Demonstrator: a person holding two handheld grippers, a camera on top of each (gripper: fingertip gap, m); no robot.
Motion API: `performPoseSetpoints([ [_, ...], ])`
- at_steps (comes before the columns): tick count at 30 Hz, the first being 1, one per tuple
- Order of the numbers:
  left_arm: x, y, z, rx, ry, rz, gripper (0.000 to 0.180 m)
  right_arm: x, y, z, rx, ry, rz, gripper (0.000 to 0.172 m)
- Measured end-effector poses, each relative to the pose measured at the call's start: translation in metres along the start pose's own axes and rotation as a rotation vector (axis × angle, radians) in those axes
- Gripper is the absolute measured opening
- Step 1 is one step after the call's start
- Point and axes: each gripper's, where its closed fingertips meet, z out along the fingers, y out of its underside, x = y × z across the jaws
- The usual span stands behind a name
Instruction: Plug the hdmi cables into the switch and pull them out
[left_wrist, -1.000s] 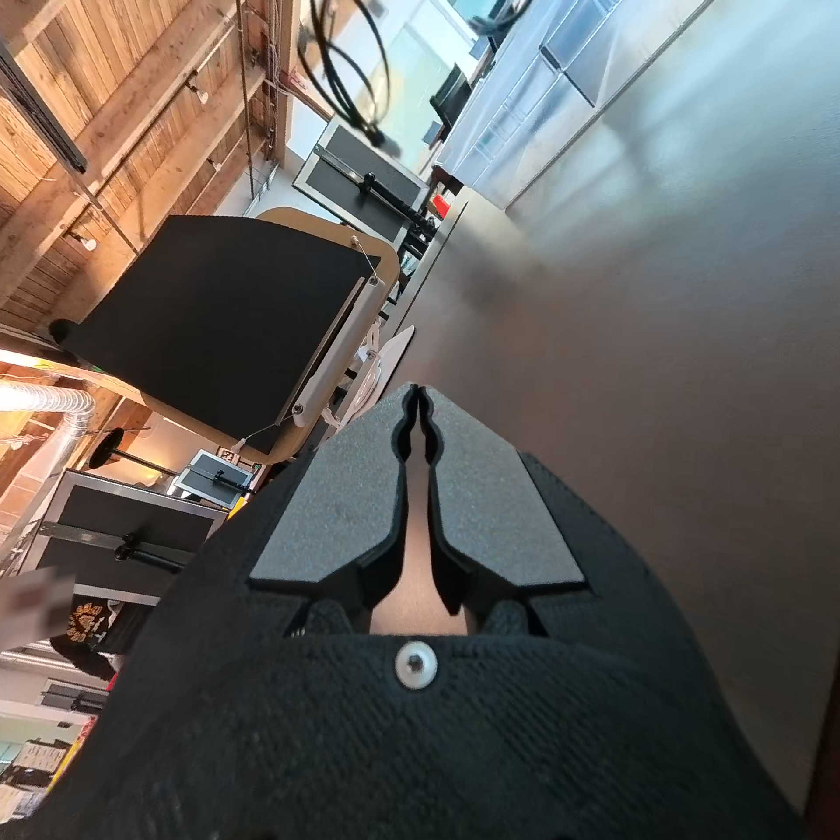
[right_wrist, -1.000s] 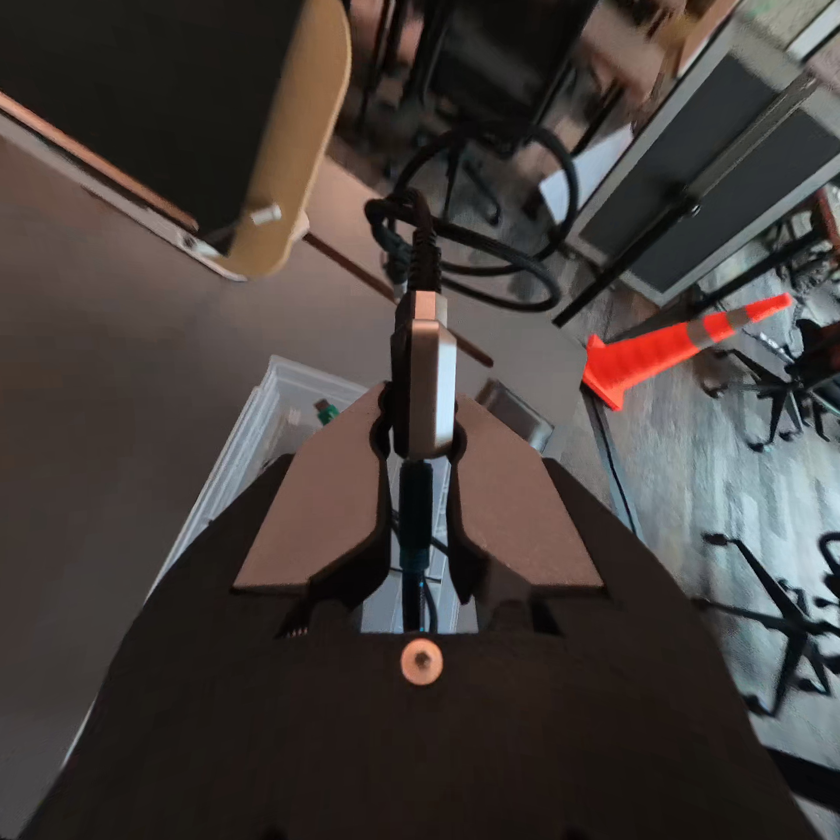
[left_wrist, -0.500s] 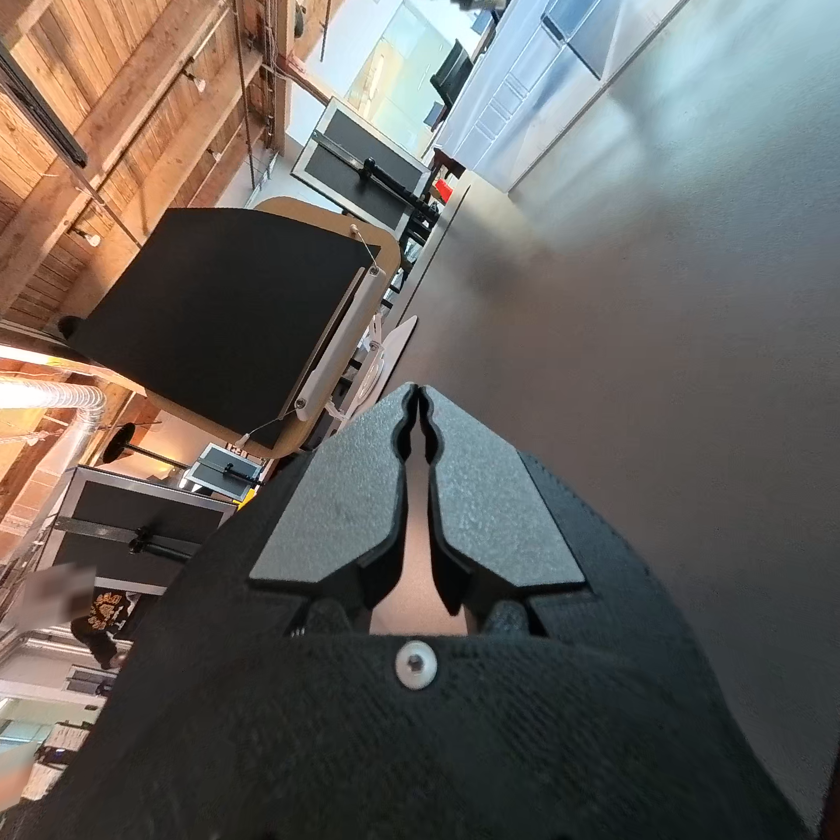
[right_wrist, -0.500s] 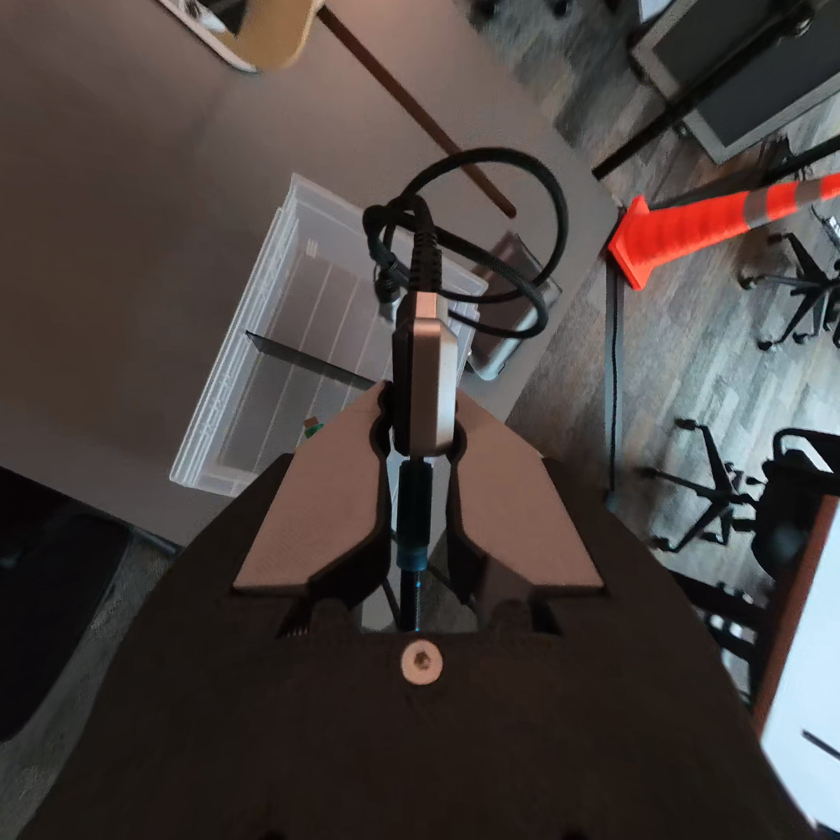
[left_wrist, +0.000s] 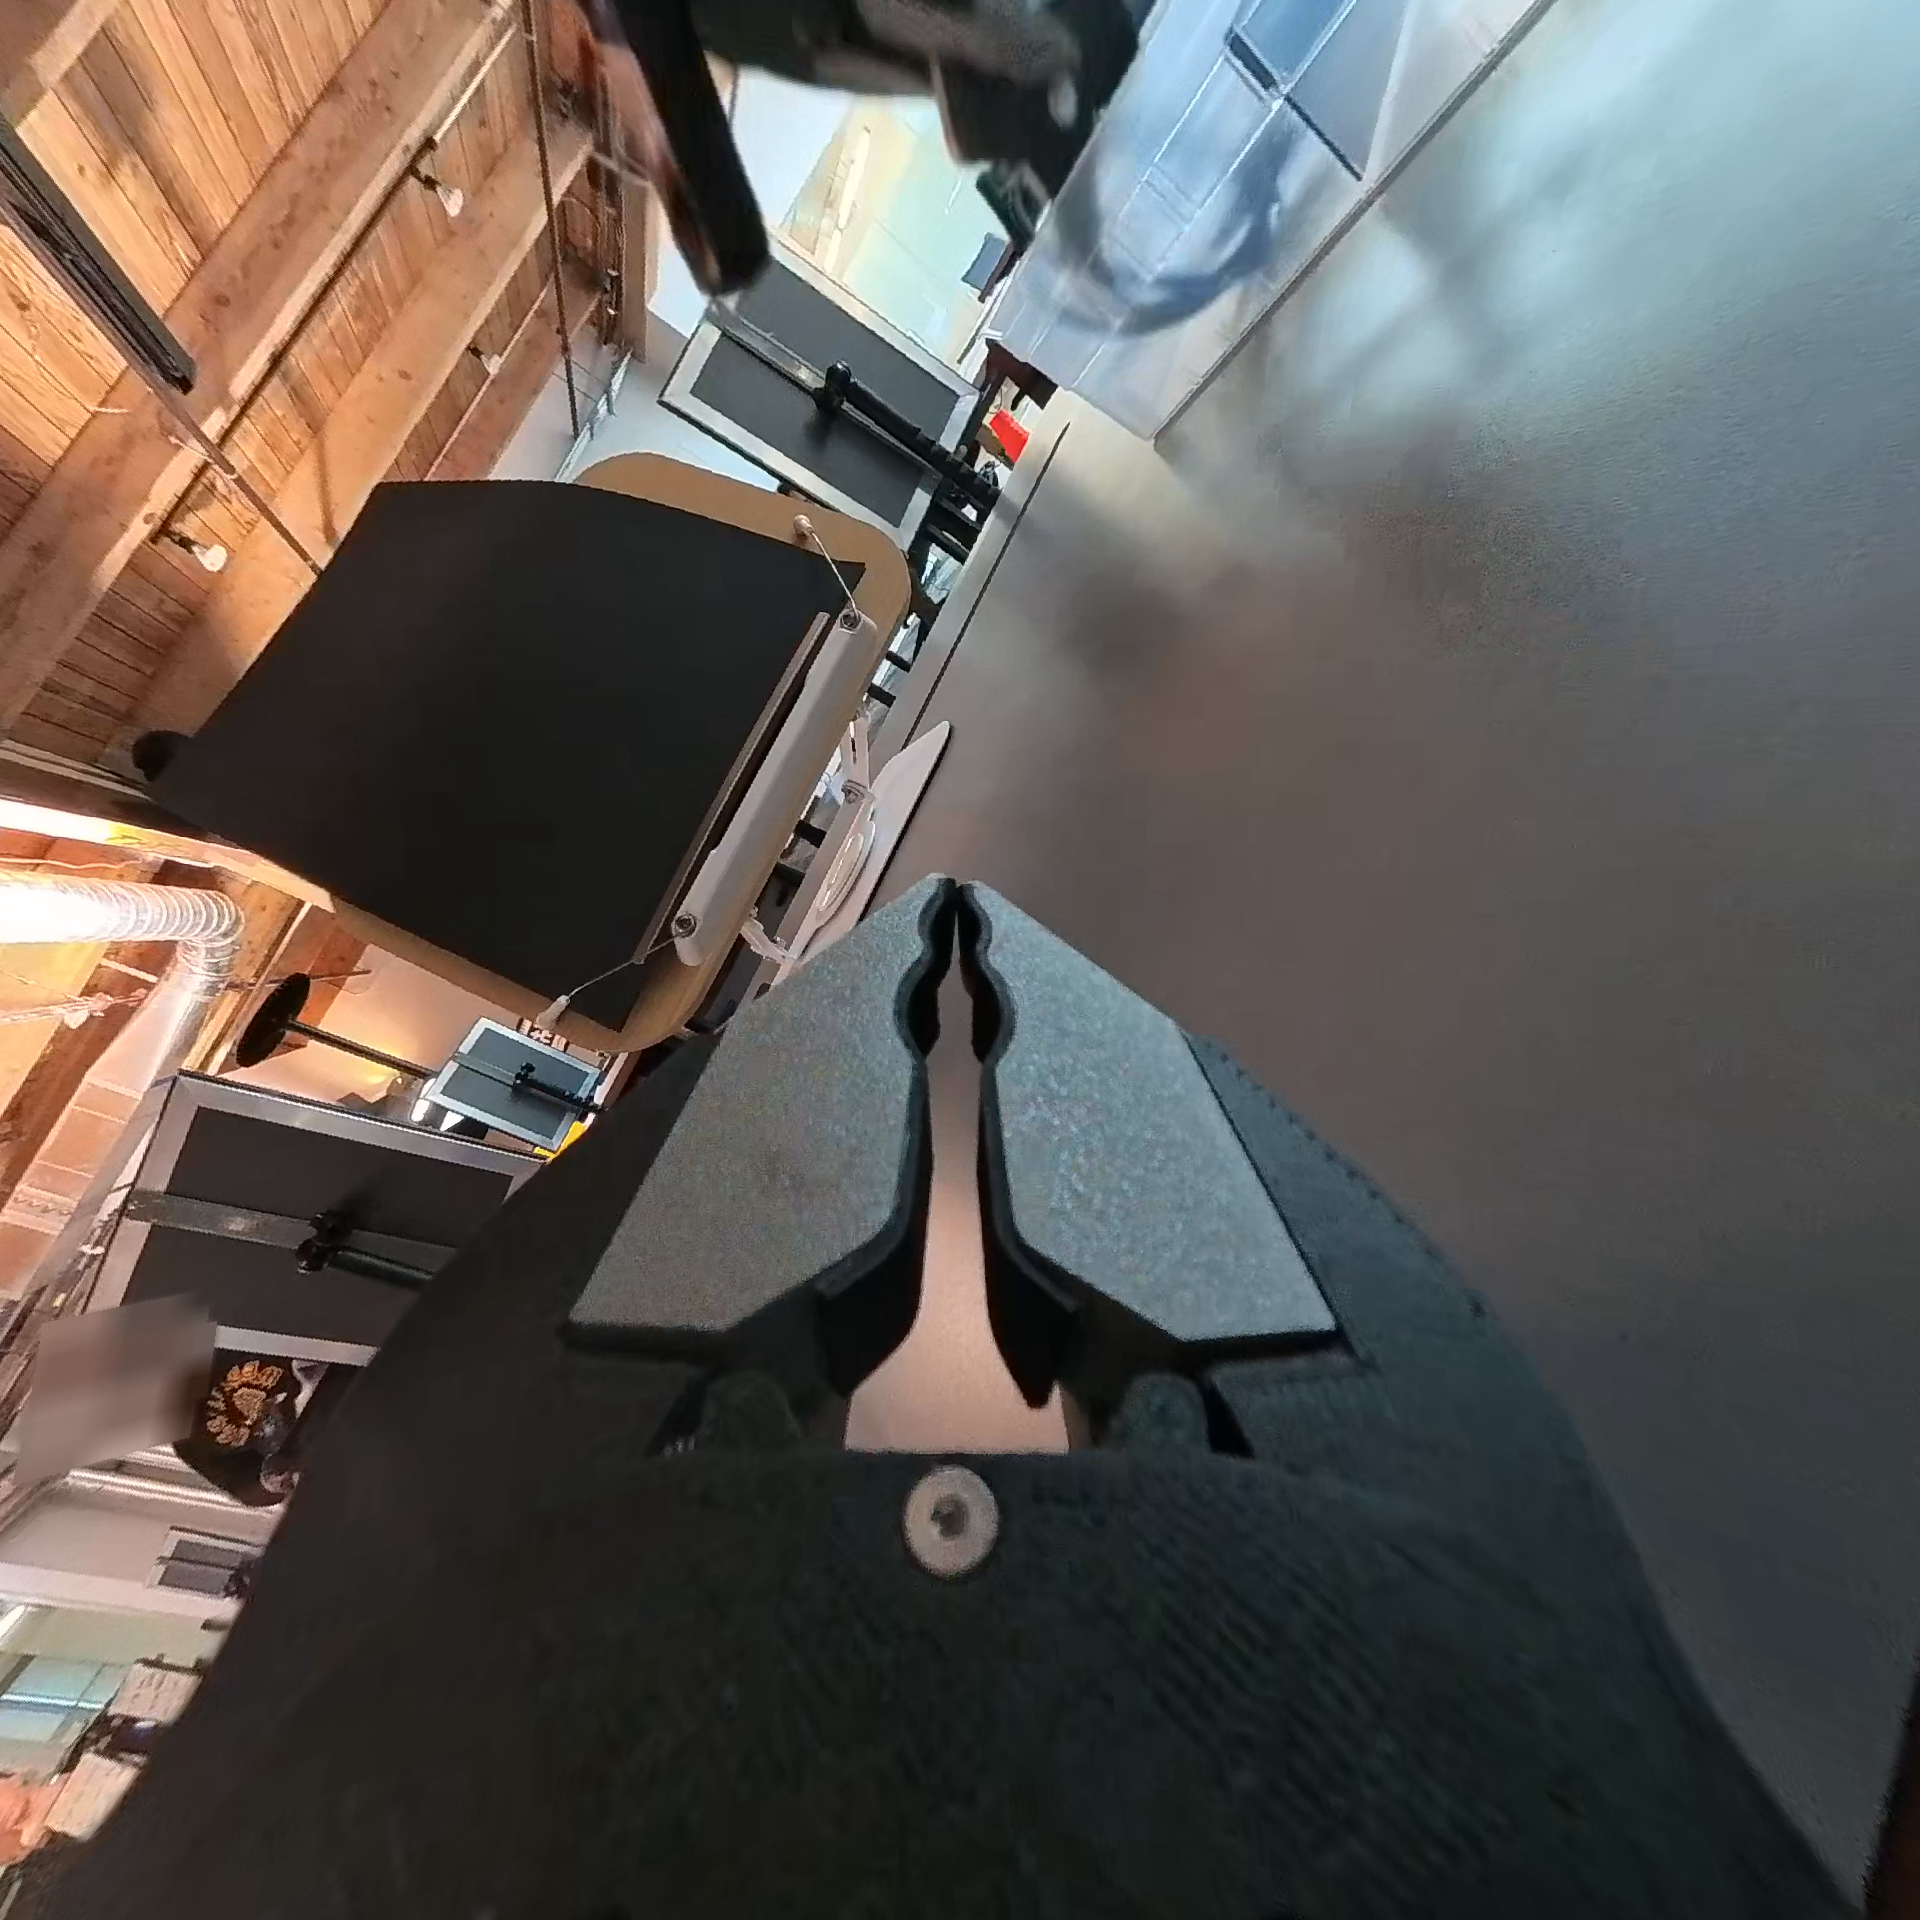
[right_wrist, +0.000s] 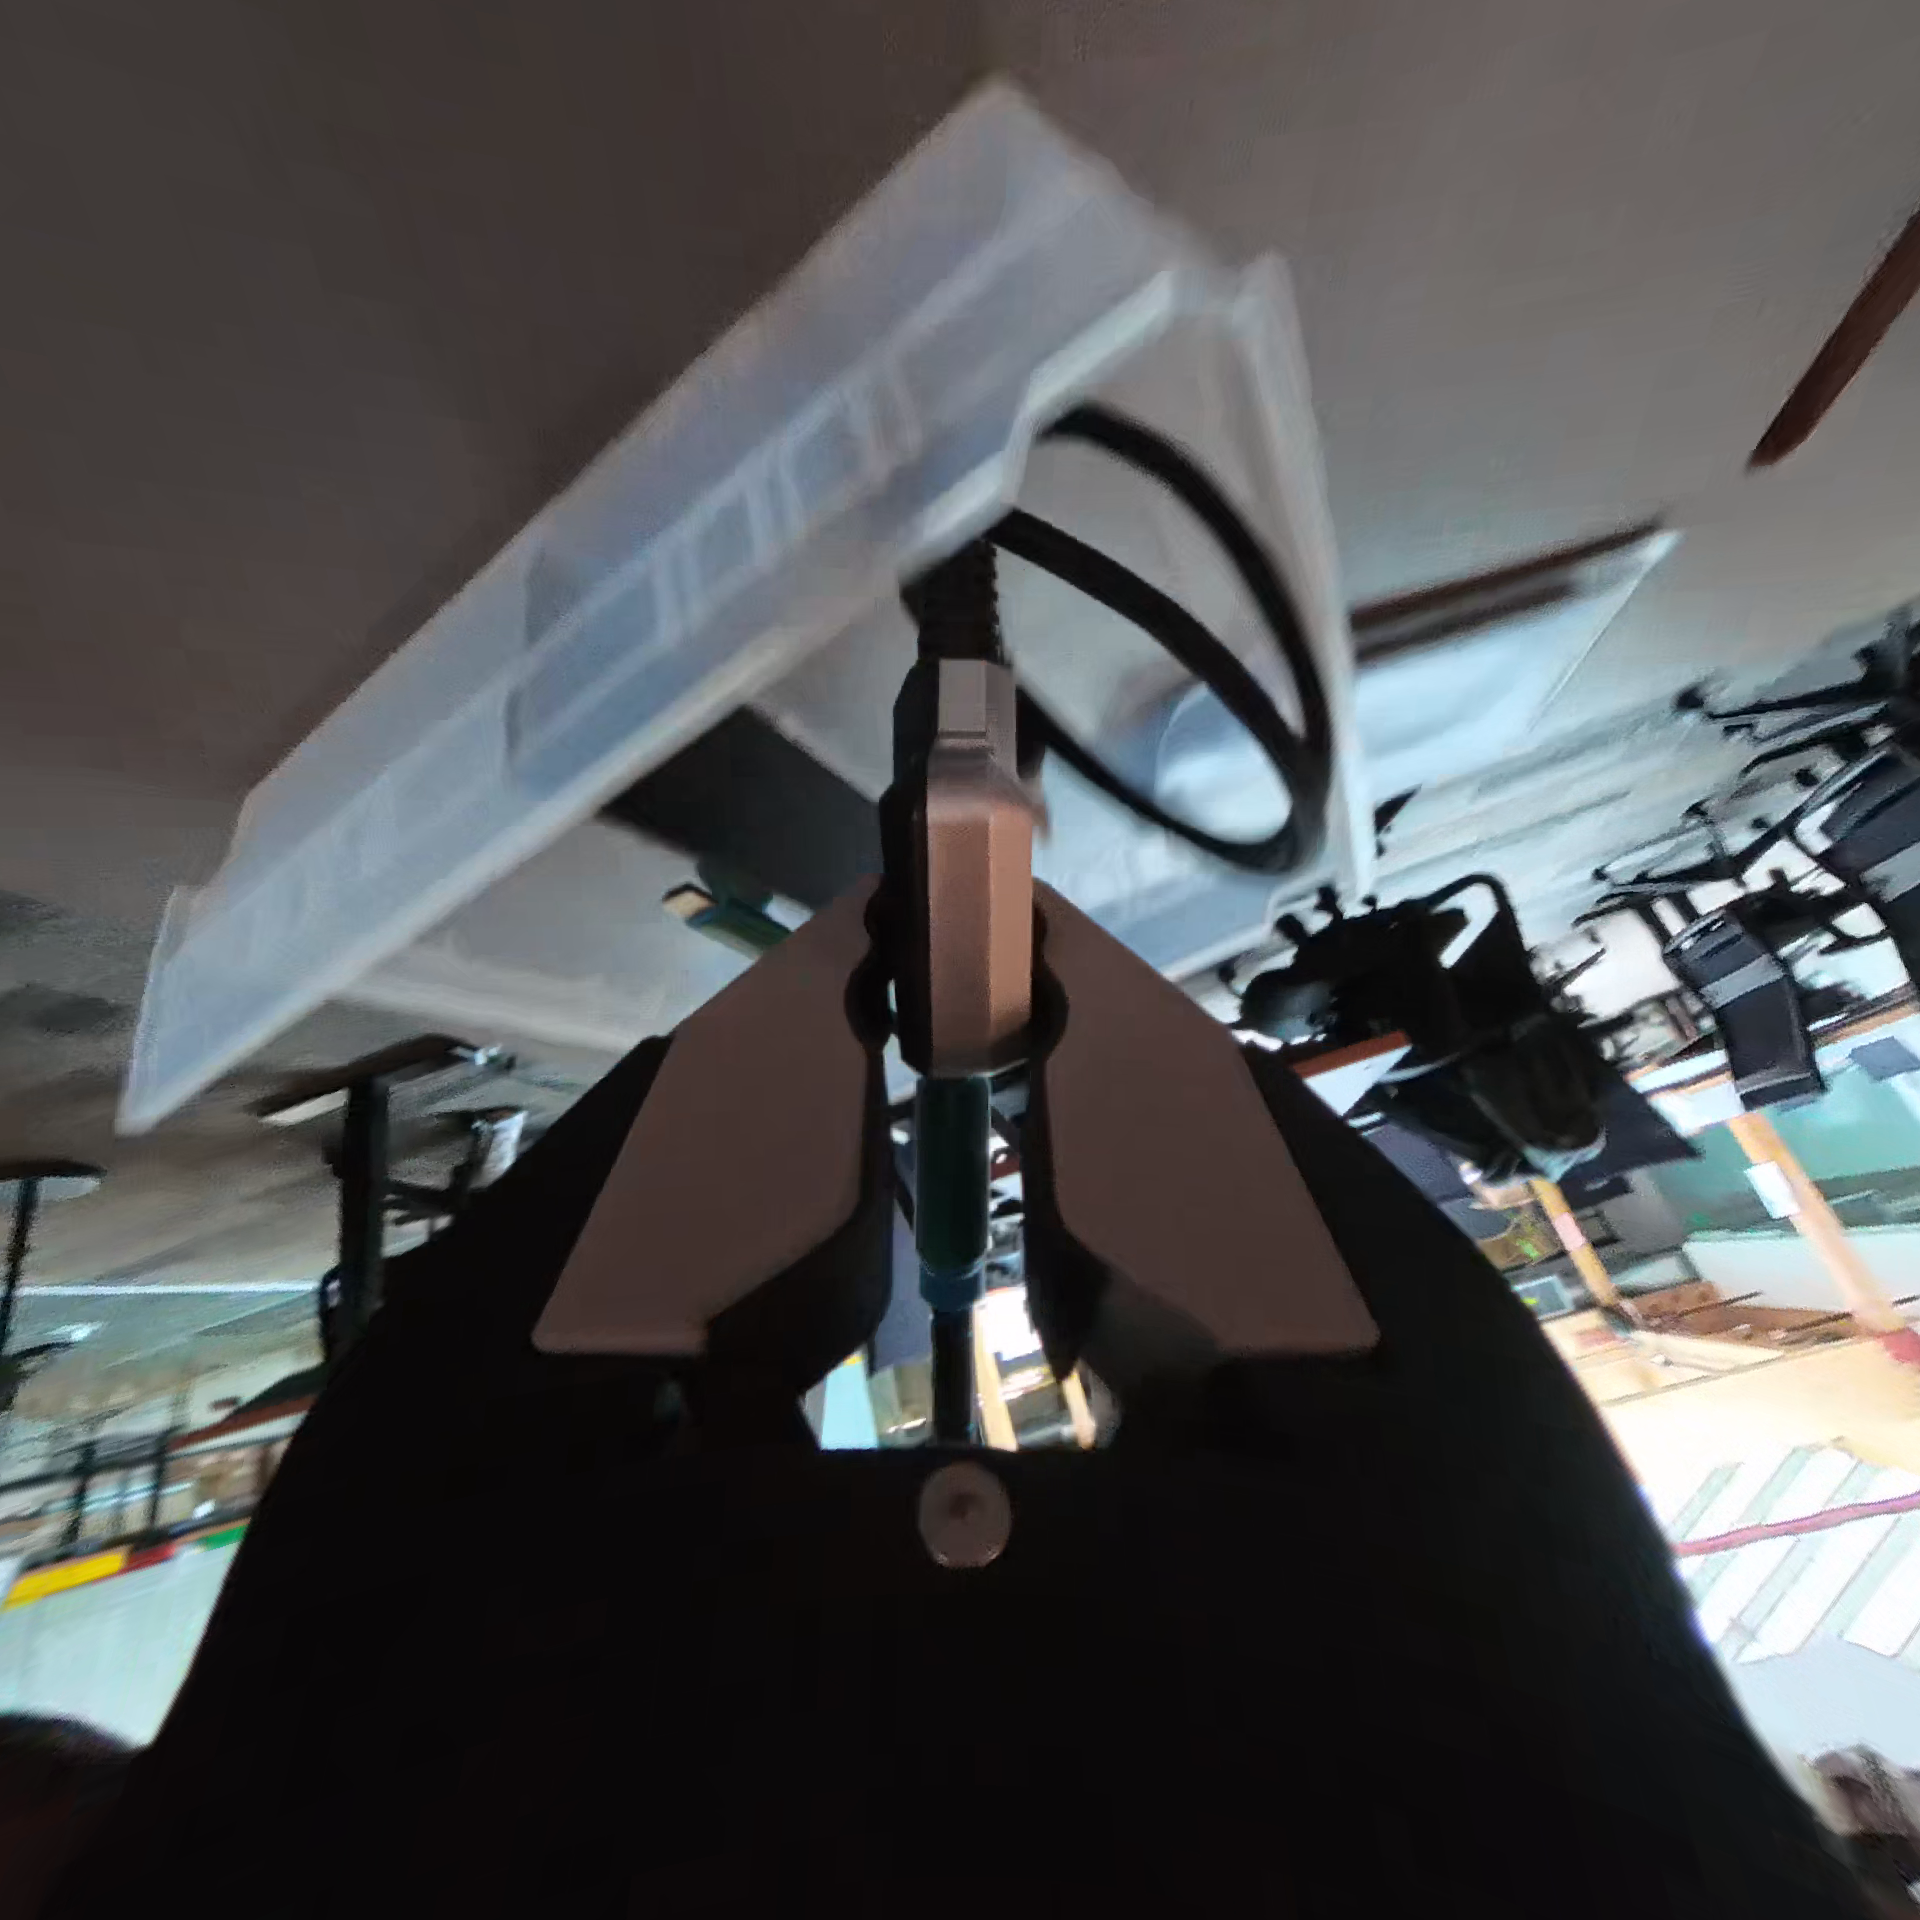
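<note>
Dark table (left_wrist: 1455, 831), one clear bin (right_wrist: 623, 623)

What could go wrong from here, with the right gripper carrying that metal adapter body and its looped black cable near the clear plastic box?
1. The black cable hangs in a loose loop beside the clear plastic box; it might snag the rim and drag the box.
2. The right gripper pinches only the lower part of the metal adapter body, so a tug could tilt it.
3. The left gripper is shut and empty, offering no support.
</note>
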Motion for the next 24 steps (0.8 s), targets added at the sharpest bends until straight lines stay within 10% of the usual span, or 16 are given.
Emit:
performPoseSetpoints([
  [5,-0.001,-0.002,-0.001,0.019,0.007,-0.02,0.0,0.027,-0.027,0.027,-0.018,0.119,0.017,0.033],
  [10,0.001,-0.004,-0.002,0.031,0.018,-0.019,0.0,0.045,-0.033,-0.047,0.393,0.309,0.084,0.048],
  [15,0.0,-0.005,-0.002,0.031,0.012,-0.018,0.0,0.034,0.032,-0.097,0.702,0.278,0.303,0.071],
  [24,0.0,-0.003,-0.001,0.013,0.005,-0.014,0.0,-0.089,0.124,-0.026,0.777,-0.049,0.357,0.097],
])
